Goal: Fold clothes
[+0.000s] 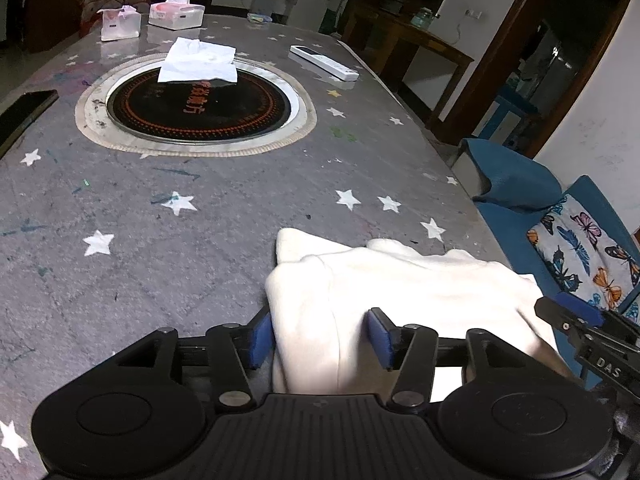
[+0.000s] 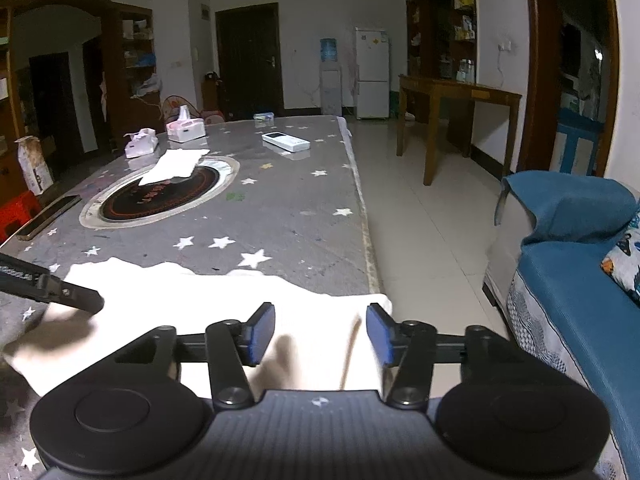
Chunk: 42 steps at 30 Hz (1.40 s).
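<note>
The cream garment [image 1: 400, 292] lies bunched at the table's [image 1: 200, 216] near right corner, toward 5 o'clock, partly doubled over itself. The left gripper [image 1: 320, 336] and right gripper [image 2: 320, 336] both stand spread wide, cloth between the pads but unpinched. It looks soft, light and limp; hems and corners seem the best holds. A white folded cloth [image 1: 198, 62], remote [image 1: 324, 63] and 2 tissue boxes [image 1: 176, 10] sit well apart at 12 o'clock, clear of it.

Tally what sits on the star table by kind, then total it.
Cream garment: 1
Folded white cloth: 1
Tissue packs: 2
White remote: 1
Dark phone: 1
Total: 6
</note>
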Available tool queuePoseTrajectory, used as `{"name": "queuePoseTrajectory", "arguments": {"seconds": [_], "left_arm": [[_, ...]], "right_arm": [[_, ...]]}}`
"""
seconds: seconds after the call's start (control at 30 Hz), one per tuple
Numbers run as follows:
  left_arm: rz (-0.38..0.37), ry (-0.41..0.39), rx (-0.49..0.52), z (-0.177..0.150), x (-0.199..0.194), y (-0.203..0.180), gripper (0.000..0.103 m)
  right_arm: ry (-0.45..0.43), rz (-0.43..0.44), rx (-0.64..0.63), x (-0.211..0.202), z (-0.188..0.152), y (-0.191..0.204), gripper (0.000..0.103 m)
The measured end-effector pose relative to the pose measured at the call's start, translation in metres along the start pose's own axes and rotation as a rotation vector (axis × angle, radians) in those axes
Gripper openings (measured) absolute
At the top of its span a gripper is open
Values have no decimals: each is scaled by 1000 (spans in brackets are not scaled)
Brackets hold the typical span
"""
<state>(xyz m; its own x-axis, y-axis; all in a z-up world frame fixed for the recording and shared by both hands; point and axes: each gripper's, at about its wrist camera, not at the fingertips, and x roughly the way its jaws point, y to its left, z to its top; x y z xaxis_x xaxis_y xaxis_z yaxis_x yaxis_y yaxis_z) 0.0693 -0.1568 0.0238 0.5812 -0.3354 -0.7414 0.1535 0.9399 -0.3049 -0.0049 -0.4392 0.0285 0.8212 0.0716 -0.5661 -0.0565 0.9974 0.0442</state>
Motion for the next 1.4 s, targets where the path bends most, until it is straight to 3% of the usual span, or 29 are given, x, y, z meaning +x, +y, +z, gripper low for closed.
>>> {"name": "queuePoseTrajectory", "arguments": {"seconds": [0.7,0.97,1.03,1.4], "left_arm": [[90,-24,39,15,12,2,67],[88,-29,55,8,3,0,74],[88,-31,60,5,0,-1,76],[92,-37,95,-15,-17,-4,86]], "right_arm": [[73,41,-51,36,1,23,65],[65,45,-65,27,1,30,80],[60,43,-60,24,1,31,89],[47,29,-58,6,-5,40,102]]}}
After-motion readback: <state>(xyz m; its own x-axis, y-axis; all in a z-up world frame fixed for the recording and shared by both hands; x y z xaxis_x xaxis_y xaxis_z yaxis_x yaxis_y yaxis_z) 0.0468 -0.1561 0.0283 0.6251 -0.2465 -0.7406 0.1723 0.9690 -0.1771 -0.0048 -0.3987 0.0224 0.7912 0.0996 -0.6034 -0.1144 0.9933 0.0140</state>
